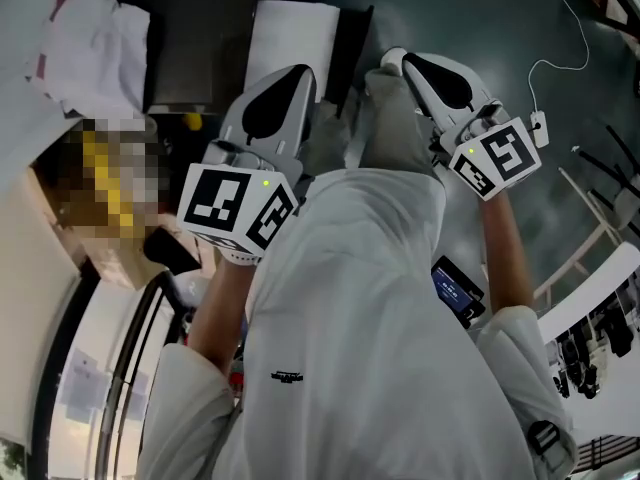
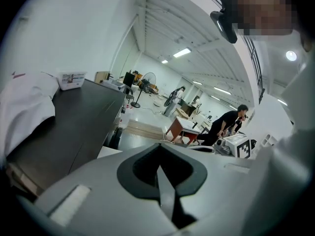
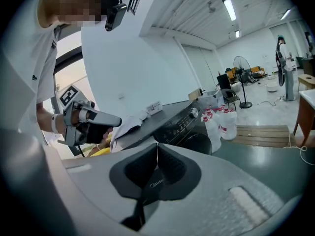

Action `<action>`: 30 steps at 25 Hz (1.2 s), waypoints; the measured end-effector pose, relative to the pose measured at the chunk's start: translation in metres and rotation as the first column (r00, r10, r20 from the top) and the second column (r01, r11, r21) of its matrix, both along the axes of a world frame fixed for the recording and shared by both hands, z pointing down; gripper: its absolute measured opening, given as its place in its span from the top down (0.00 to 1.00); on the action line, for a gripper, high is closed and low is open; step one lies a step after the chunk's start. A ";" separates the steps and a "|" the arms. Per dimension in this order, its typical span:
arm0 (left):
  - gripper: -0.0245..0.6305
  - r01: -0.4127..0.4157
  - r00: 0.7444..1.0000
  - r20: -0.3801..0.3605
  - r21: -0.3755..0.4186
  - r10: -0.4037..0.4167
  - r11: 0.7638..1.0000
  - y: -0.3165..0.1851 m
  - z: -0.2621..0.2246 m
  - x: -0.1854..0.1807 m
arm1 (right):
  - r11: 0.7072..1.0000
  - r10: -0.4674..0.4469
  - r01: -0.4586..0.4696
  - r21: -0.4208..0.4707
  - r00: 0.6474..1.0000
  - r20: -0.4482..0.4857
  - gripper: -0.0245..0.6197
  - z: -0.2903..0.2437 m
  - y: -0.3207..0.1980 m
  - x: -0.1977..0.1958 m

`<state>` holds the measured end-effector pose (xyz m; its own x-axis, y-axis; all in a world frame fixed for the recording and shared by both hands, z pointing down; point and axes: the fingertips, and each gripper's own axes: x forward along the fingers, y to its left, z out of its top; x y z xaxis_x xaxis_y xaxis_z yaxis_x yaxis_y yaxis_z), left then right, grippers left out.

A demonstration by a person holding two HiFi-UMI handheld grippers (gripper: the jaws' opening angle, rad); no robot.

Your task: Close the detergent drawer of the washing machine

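The dark grey washing machine (image 3: 183,119) stands ahead of my right gripper (image 3: 157,146), with its control knob (image 3: 195,113) facing into the room. I cannot make out the detergent drawer or how it stands. The machine's flat top (image 2: 83,117) also runs along the left of the left gripper view. My left gripper (image 2: 158,146) is shut with nothing in it and points past the machine into the hall. The right gripper is shut on nothing too. In the head view both grippers, left (image 1: 297,76) and right (image 1: 398,60), are held up in front of the person's chest, clear of the machine (image 1: 190,28).
A white cloth (image 2: 24,107) and a small box (image 2: 71,79) lie on the machine's top. A white plastic bag with red print (image 3: 221,119) hangs beside the machine's front. A standing fan (image 3: 241,65), low tables (image 2: 184,129) and people (image 2: 226,122) are farther off in the hall.
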<state>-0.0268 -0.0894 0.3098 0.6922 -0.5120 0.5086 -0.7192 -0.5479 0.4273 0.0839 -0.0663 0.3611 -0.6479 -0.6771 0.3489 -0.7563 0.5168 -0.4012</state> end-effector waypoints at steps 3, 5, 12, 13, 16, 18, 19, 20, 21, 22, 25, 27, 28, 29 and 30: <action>0.93 -0.012 1.000 0.014 -0.015 0.012 1.000 0.002 0.012 0.002 | 1.000 -0.005 0.005 -0.010 1.000 0.013 0.96 0.014 -0.002 -0.001; 0.93 -0.021 1.000 0.023 -0.022 0.021 1.000 0.003 0.018 0.006 | 1.000 -0.012 0.012 -0.016 1.000 0.026 0.96 0.023 -0.002 -0.002; 0.93 -0.033 0.998 0.061 -0.033 0.035 0.999 0.003 0.032 0.012 | 0.998 -0.058 0.059 -0.025 0.998 0.036 0.96 0.048 0.000 -0.013; 0.93 -0.031 0.997 0.065 -0.035 0.033 0.999 0.003 0.034 0.012 | 0.997 -0.066 0.067 -0.024 0.997 0.033 0.96 0.052 -0.001 -0.015; 0.93 -0.018 0.997 0.068 -0.040 0.021 0.999 0.004 0.043 0.011 | 0.996 -0.085 0.087 -0.033 0.996 0.039 0.96 0.066 0.001 -0.021; 0.93 -0.016 0.998 0.067 -0.046 0.020 0.999 0.005 0.048 0.013 | 0.994 -0.104 0.105 -0.040 0.994 0.038 0.96 0.074 0.002 -0.026; 0.93 -0.015 0.998 0.067 -0.047 0.019 0.999 0.004 0.050 0.013 | 0.992 -0.116 0.117 -0.042 0.993 0.036 0.96 0.078 0.003 -0.029; 0.93 -0.014 0.998 0.068 -0.048 0.018 0.999 0.004 0.052 0.013 | 0.991 -0.129 0.130 -0.043 0.991 0.033 0.96 0.082 0.003 -0.032; 0.93 -0.013 0.997 0.070 -0.050 0.017 0.999 0.005 0.053 0.013 | 0.989 -0.143 0.145 -0.043 0.989 0.028 0.96 0.085 0.005 -0.036; 0.93 -0.011 0.997 0.072 -0.052 0.015 0.999 0.005 0.054 0.013 | 0.986 -0.157 0.158 -0.043 0.987 0.023 0.96 0.088 0.005 -0.038; 0.93 -0.005 0.997 0.074 -0.054 0.009 0.999 0.003 0.058 0.011 | 0.981 -0.186 0.187 -0.046 0.982 0.015 0.96 0.097 0.005 -0.044; 0.93 -0.001 0.997 0.077 -0.060 0.005 0.998 0.003 0.061 0.010 | 0.979 -0.198 0.198 -0.054 0.980 0.018 0.96 0.102 0.005 -0.048; 0.93 0.002 0.997 0.078 -0.064 0.003 0.998 0.004 0.063 0.009 | 0.977 -0.202 0.203 -0.057 0.979 0.021 0.96 0.104 0.006 -0.049; 0.93 0.004 0.997 0.078 -0.066 0.001 0.998 0.004 0.064 0.009 | 0.977 -0.206 0.207 -0.059 0.978 0.024 0.96 0.106 0.006 -0.050; 0.93 0.006 0.997 0.078 -0.068 -0.001 0.998 0.004 0.065 0.009 | 0.976 -0.209 0.210 -0.059 0.978 0.028 0.96 0.106 0.005 -0.051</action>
